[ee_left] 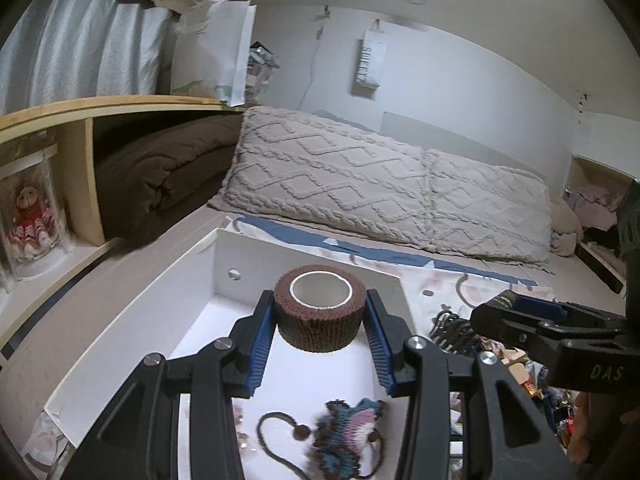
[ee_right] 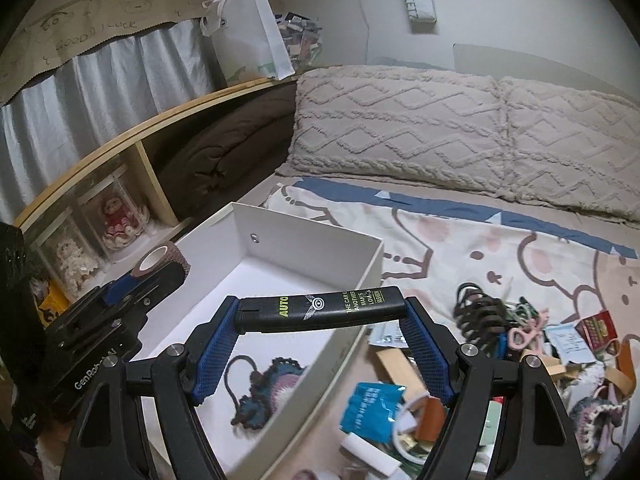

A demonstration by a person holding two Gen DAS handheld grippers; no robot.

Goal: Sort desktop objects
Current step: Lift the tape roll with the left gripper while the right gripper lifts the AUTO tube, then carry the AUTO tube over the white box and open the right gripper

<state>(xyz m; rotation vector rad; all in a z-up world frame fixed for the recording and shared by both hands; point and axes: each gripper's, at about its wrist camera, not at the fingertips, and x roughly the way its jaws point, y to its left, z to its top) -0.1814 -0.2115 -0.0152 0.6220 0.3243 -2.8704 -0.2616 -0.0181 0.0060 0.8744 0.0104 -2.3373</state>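
Right now both tongs hang over a white box [ee_right: 362, 268] that sits on a bed covered with a cartoon-print sheet [ee_right: 460, 248]. The left tongs [ee_left: 320, 320] are clenched on a brown roll of wrap [ee_left: 320, 312] with a white core, its blue pads [ee_left: 262, 344] pressing on either side of the roll, which stands with its open end upward above the box's white floor. In the right wrist view the same roll shows at the far left, beside the box's left wall. The right tongs [ee_right: 320, 312] stand wide and grip a black lighter [ee_right: 318, 309] endwise, one blue pad at each end, so that it lies crosswise over the box's near right wall; yellow lettering runs along its side. Inside the box lies a knitted blue and pink pouch [ee_right: 268, 388] with a dark cord loop. To the right of the box, on the sheet, is a jumble of small things, among them a black hair claw [ee_right: 480, 316], a blue packet [ee_right: 372, 408] and pink scissors [ee_right: 524, 332]. Behind the sheet lies a long beige textured pillow [ee_left: 360, 184], and to the left a wooden shelf [ee_left: 86, 128] holds a folded brown blanket [ee_left: 168, 176].
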